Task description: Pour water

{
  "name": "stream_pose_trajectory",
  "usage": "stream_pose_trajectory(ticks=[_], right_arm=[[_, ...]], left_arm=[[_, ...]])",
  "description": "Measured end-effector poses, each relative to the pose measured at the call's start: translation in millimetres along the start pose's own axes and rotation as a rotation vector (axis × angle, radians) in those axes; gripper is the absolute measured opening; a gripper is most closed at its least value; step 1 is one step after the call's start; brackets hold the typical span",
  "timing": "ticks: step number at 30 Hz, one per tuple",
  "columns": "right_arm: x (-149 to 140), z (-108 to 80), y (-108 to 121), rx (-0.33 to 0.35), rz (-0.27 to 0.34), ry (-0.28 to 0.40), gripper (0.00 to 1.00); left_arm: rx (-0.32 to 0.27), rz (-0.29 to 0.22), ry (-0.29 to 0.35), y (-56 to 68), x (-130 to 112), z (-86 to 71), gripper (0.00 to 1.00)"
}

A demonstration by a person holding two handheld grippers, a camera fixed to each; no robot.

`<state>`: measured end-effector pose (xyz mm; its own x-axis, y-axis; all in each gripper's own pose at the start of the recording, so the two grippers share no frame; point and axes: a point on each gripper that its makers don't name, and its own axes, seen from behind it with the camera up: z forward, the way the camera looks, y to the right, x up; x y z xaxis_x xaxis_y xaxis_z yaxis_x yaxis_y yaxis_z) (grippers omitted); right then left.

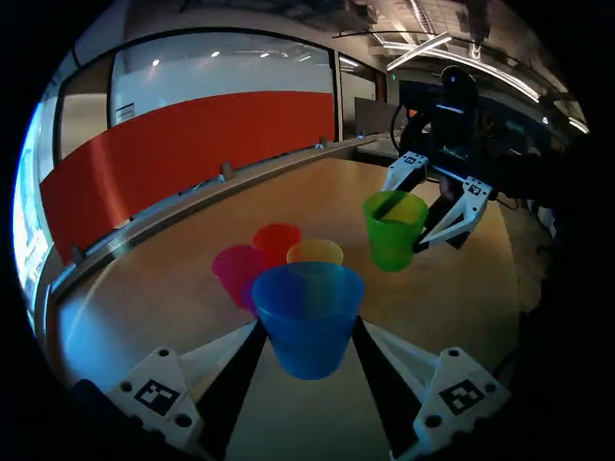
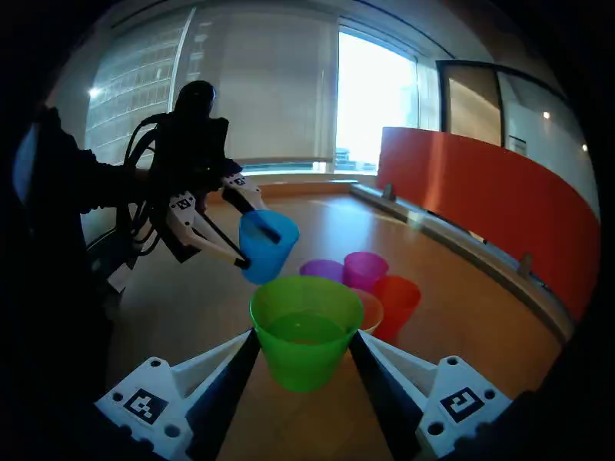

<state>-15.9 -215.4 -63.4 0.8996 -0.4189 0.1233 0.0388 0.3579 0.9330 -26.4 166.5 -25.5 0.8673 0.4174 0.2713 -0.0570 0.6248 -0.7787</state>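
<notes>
My left gripper [image 1: 307,329] is shut on a blue cup [image 1: 307,307], held upright just above the wooden table [image 1: 461,307]. In the right gripper view that blue cup [image 2: 267,244] sits between the left gripper's fingers [image 2: 201,230]. My right gripper [image 2: 304,342] is shut on a green cup [image 2: 306,349], upright, with liquid showing inside. From the left gripper view the green cup [image 1: 394,230] hangs to the right of the blue one, clamped by the right gripper [image 1: 401,221].
Several small cups stand clustered on the table between the grippers: magenta [image 1: 234,269], red [image 1: 277,240], orange [image 1: 315,250] and purple [image 2: 323,270]. An orange-red partition [image 1: 192,146] and a rail run along the table's far edge. A dark sleeve [image 2: 69,184] holds the left gripper.
</notes>
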Motion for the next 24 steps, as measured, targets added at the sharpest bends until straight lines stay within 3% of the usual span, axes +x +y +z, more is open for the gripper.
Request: stream_pose_trajectory(ticks=[24], right_arm=[[-29, 6.4, -1, 0.021, -0.003, -0.064, 0.86]], left_arm=[[-0.027, 0.030, -0.074, 9.1, -31, 7.1, 0.79]])
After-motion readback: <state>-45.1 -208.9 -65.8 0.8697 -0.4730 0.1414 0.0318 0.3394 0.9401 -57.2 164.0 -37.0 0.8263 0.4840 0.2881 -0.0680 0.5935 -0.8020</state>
